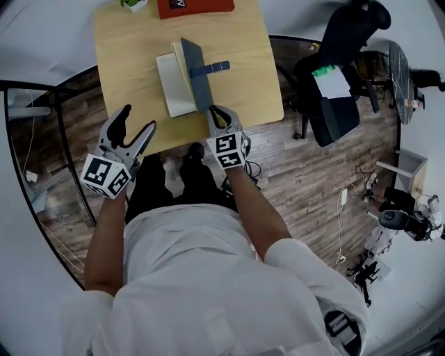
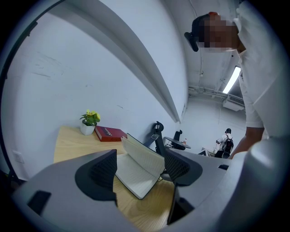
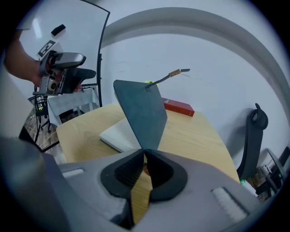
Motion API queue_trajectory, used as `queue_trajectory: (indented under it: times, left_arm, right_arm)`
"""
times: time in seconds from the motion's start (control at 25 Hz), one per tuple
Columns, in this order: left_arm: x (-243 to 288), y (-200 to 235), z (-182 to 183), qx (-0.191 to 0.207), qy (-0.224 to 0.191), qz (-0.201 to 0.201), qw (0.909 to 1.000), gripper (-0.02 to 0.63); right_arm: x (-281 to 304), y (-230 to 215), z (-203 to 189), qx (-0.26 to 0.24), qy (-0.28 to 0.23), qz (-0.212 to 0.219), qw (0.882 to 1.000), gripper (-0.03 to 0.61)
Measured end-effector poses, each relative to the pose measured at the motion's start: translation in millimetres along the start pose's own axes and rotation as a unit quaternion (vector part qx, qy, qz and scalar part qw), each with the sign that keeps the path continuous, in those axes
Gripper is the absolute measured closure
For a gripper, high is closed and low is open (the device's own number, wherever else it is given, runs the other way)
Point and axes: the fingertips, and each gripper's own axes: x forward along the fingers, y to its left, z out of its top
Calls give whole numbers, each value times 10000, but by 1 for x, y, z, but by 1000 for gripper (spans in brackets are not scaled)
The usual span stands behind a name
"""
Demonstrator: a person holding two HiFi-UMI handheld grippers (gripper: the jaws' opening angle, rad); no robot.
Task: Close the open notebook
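pale wood surface (image 1: 125, 49) over plank floor (image 1: 306, 174), black chair (image 1: 341, 76) at right. notebook (image 1: 174, 87) mid-surface, cover (image 1: 197, 76) half raised — right gripper (image 1: 217, 115) jaws clamped on its near corner; left gripper (image 1: 138, 118) jaws apart, empty.

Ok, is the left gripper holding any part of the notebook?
No, the left gripper has its jaws apart and empty, short of the notebook; only the right gripper pinches its cover.

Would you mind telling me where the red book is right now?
In the head view, the red book lies at the far edge of the table, just right of the small potted plant and beyond the open notebook.
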Motion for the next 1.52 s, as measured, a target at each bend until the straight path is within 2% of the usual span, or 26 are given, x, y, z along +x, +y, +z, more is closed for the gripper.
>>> queue_trajectory:
  times: [0.32, 0.76, 0.88, 1.08, 1.32, 1.52]
  left_arm:
    - [-2, -5, -2, 30, 43, -21, 10000, 298]
    - [-4, -4, -3, -5, 36, -32, 10000, 299]
    - [-3, -3, -2, -30, 18, -39, 10000, 299]
    - [-2, -5, -1, -37, 2, -45, 10000, 301]
    - [-2, -6, -5, -39, 27, -48, 10000, 301]
    - [-1, -6, -2, -46, -17, -18, 10000, 302]
  right_arm:
    - [3, 5, -3, -641, 176, 101, 9977, 557]
    - [8, 14, -8, -1101, 453, 287, 9925, 554]
    - [11, 20, -11, -1252, 642, 470, 9889, 548]
    - [11, 32, -22, -1015, 908, 1004, 9856, 548]
    - [8, 31, -19, -746, 707, 975, 9899, 548]
    - [1, 19, 10, -474, 196, 825, 9953, 548]
